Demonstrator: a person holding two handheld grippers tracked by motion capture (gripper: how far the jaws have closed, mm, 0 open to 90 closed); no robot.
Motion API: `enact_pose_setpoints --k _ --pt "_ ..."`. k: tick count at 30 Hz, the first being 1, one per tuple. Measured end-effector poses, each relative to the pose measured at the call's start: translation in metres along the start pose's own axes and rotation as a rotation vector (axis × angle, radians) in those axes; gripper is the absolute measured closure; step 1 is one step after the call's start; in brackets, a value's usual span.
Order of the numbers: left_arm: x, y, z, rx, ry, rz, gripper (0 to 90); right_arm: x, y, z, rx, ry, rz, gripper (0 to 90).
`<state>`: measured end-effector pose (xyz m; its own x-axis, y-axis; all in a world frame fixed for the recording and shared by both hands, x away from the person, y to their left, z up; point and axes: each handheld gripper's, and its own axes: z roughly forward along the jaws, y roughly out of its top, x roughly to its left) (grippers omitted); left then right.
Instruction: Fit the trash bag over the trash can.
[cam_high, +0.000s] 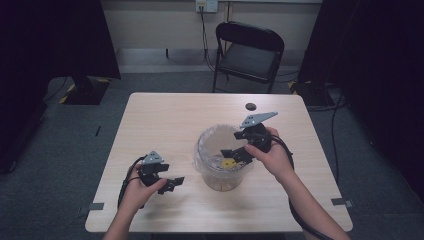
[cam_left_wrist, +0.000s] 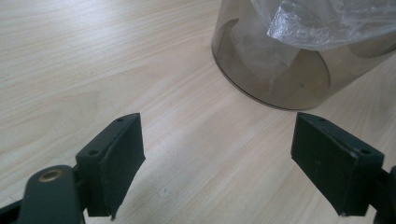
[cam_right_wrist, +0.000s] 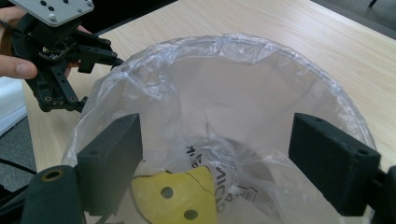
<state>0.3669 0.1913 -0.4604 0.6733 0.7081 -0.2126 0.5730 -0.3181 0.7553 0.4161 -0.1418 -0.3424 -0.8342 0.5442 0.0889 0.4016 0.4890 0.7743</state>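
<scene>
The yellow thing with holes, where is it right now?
The yellow thing lies at the bottom of the plastic-lined bin in the middle of the table, just below the right gripper.

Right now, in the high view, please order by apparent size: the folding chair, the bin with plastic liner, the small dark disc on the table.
1. folding chair
2. bin
3. dark disc

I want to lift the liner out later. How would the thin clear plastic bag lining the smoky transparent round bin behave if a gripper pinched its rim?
The thin clear plastic bag is crinkled and folded over the smoky transparent round bin, so it is probably floppy and very light. Its glossy film may slip between flat pads. The yellow holed piece lying inside would likely sag it downward.
</scene>
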Motion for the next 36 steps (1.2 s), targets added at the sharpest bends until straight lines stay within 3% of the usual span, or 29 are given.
enact_pose_setpoints --k 36 --pt "0.003 -0.004 0.001 0.013 0.015 0.008 16.8 -0.010 -0.012 -0.028 -0.021 -0.013 0.012 16.7"
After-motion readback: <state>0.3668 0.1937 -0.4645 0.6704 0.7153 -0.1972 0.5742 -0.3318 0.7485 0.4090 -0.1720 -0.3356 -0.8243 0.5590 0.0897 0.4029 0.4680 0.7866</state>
